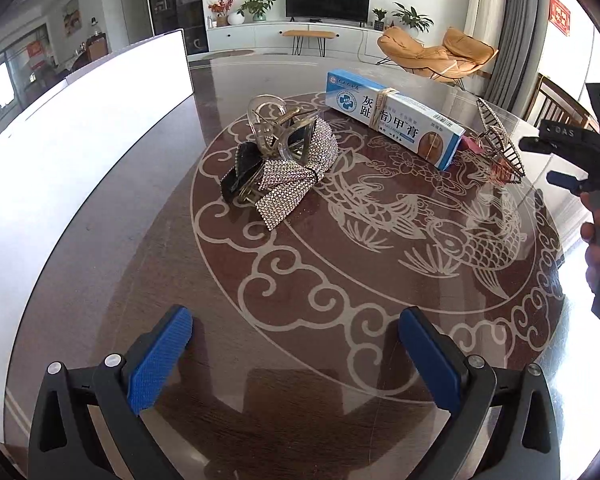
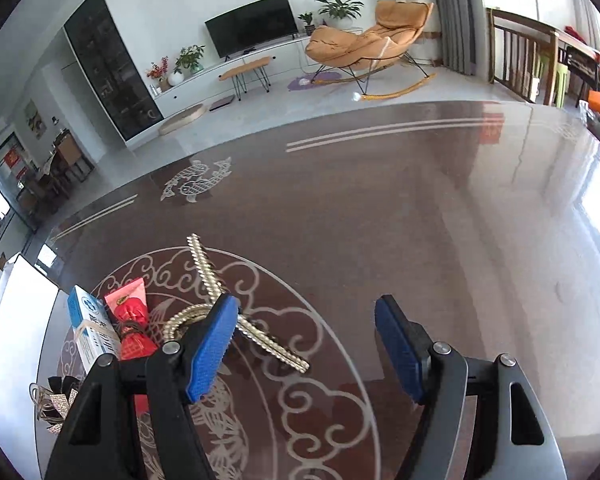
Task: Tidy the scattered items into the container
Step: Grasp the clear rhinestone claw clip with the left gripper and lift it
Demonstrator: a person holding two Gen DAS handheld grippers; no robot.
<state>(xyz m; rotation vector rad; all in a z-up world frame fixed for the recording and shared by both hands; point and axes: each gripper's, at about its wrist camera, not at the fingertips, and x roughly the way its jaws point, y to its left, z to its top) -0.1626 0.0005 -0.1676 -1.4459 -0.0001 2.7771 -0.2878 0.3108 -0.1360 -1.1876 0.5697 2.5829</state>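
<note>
A dark table with pale fish inlay carries everything; a white container stands along its left edge, its inside hidden. Mid-table lies a blue-white box, with a red packet just beside it, partly covered. A rhinestone bow clip sits nearer left; a metal claw clip right. Left gripper and right gripper both gape, holding nothing.

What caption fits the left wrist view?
Open left gripper faces rhinestone hair clip and ointment box on patterned table.
</note>
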